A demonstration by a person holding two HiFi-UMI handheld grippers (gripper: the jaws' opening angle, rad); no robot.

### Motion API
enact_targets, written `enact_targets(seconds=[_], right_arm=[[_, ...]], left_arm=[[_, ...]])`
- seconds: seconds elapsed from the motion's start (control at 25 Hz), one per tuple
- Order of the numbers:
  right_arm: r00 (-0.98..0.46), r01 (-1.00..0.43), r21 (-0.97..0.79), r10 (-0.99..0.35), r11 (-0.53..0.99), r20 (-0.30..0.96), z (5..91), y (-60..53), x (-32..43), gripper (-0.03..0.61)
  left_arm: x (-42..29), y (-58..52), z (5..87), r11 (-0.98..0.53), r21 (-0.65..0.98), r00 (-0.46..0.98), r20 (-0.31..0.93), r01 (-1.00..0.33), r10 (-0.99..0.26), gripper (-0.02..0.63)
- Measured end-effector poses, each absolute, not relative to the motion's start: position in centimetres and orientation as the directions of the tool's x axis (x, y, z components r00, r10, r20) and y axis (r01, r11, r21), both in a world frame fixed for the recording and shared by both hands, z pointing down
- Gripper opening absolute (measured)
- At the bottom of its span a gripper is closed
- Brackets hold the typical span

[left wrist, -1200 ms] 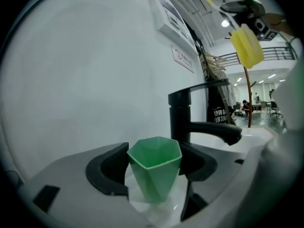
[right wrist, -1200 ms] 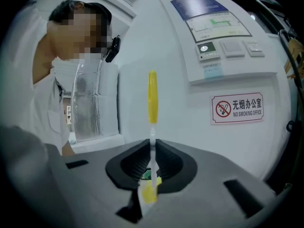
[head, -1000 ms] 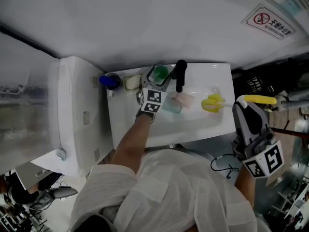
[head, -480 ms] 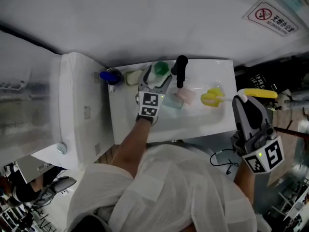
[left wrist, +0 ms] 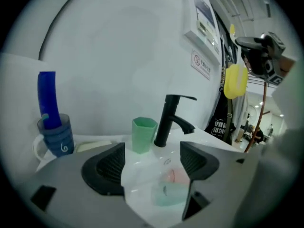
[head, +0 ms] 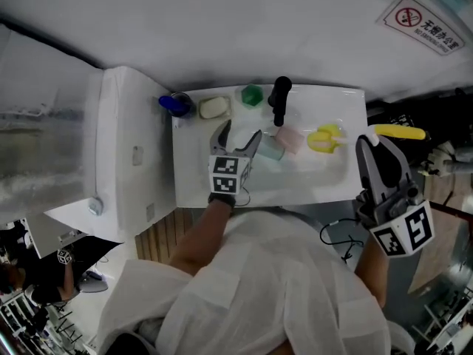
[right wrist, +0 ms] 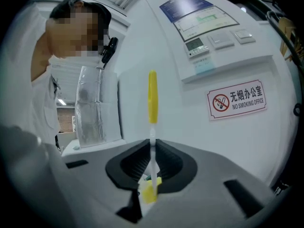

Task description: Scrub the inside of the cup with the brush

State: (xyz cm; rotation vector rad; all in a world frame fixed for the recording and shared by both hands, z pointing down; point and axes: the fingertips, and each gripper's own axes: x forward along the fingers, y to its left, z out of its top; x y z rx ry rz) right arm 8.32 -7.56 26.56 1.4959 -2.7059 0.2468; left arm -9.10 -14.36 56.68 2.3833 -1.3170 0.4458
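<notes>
A green cup [head: 252, 95] [left wrist: 144, 134] stands upright on the sink's back rim, left of the black faucet [head: 279, 98]. My left gripper [head: 238, 135] [left wrist: 151, 165] hovers over the basin's front, open, with nothing between its jaws. A teal cup [head: 270, 148] [left wrist: 171, 194] and a pink cup [head: 290, 139] lie on their sides in the basin. My right gripper [head: 372, 148] [right wrist: 152, 160] is shut on the white shaft of the brush [right wrist: 152, 103]. The brush's yellow handle [head: 399, 132] sticks out to the right. Its yellow head [head: 324, 139] [left wrist: 235, 80] hangs over the basin's right side.
The white sink [head: 332, 183] is fixed to a white wall. A blue cup [head: 176, 103] [left wrist: 57, 137] and a soap bar [head: 213, 107] sit on the back rim at the left. A white cabinet [head: 133, 161] stands left of the sink. A no-smoking sign [head: 425, 24] hangs on the wall.
My left gripper let go of the green cup at the back rim and drew back towards the sink's front. The right gripper with the brush has barely moved.
</notes>
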Motion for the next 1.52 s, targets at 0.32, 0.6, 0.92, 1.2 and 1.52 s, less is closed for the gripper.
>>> enact_targets(seconds=[0.32,0.6,0.92,1.2,1.52], right_arm=[[-0.601,-0.798,-0.128,-0.791,0.589,0.114,27.4,-7.6,8.6,0.035],[-0.674,-0.739,-0.131,-0.726,0.661,0.137,28.3,-7.8,8.8,0.036],[-0.725,-0.688,-0.127,-0.667,0.715,0.172,29.3,-8.1,9.5,0.037],[-0.716,-0.695,-0.13,-0.664,0.707,0.214,30.4,-8.7,10.7,0.037],[-0.699,-0.712,-0.145,-0.676,0.686,0.233,31.4,-9.4,11.6,0.036]], left_arm=[[-7.1,-11.4,60.5,-0.296,0.34,0.447,0.587,-0.893,-0.674,0.344],[-4.9,-9.6,65.8,0.132,0.511,0.327,0.706,-0.85,-0.628,0.347],[-4.7,-8.5,72.1,0.525,0.508,0.182,0.814,-0.683,-0.551,0.356],[-4.2,-10.0,75.1,0.487,0.443,0.167,0.844,-0.753,-0.51,0.367],[-3.7,-11.3,76.6,0.376,0.407,0.198,0.852,-0.833,-0.484,0.365]])
